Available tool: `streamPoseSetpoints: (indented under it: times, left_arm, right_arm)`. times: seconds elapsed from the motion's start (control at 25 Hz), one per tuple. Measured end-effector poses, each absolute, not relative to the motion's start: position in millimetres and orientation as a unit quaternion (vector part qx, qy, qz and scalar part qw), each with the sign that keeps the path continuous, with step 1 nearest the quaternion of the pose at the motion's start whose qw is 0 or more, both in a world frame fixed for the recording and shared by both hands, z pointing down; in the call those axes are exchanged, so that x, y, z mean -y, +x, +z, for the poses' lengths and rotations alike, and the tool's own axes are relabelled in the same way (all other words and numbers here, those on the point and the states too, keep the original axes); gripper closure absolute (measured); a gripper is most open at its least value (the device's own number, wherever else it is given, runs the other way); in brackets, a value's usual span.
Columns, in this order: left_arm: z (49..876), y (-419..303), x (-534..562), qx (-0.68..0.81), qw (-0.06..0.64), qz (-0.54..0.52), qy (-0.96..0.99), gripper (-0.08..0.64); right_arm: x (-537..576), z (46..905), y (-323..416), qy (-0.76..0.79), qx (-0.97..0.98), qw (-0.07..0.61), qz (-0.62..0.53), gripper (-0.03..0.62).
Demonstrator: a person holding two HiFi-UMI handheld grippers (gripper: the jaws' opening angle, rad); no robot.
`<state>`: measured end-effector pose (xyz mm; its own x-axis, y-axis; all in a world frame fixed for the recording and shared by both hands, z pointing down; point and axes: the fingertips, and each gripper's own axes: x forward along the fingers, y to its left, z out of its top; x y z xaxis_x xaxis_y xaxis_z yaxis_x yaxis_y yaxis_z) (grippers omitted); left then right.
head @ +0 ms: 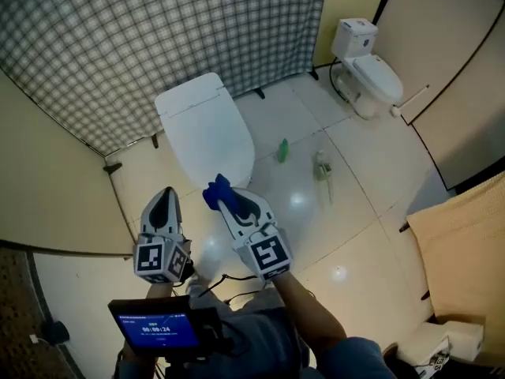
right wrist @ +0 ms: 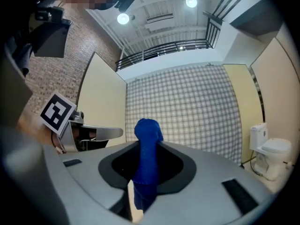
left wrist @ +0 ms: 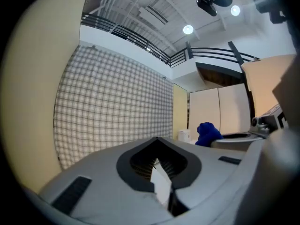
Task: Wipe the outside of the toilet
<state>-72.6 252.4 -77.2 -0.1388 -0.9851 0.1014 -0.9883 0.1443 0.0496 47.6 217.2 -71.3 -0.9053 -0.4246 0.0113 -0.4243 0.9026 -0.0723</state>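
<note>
Standing just ahead of both grippers, the toilet (head: 207, 129) has its lid down, its long axis running away from them toward the checked curtain (head: 158, 38). The right gripper (head: 224, 199) clamps a blue cloth (head: 214, 191) that sticks upright from its jaws. The left gripper (head: 166, 193), beside it, is closed on nothing.
</note>
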Motion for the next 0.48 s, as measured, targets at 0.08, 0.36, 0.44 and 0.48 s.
streamPoseSetpoints:
  times: [0.08,0.36,0.44,0.48]
  left_arm:
    - [-92.4,-58.1,-258.1,0.768,0.051,0.009,0.638,0.548]
    - [-177.2,-5.1,-243.9,0.796,0.028,0.026,0.604,0.548]
    - [-158.2,-20.5,-246.0,0.799,0.021,0.02,0.6,0.548]
    - [-150.6,-26.9,-245.8,0.8,0.019,0.017,0.6,0.548]
  right_arm:
    - [-210.8,-86.1,60.3,-0.202,-0.979,0.01,-0.033,0.502]
    - [-192.2,-169.7,83.4,-0.141,-0.989,0.024,-0.047,0.502]
    - [-199.9,-152.8,64.2,-0.13,-0.991,0.02,-0.029,0.503]
    - [-203.1,-144.5,56.0,-0.128,-0.991,0.02,-0.024,0.505]
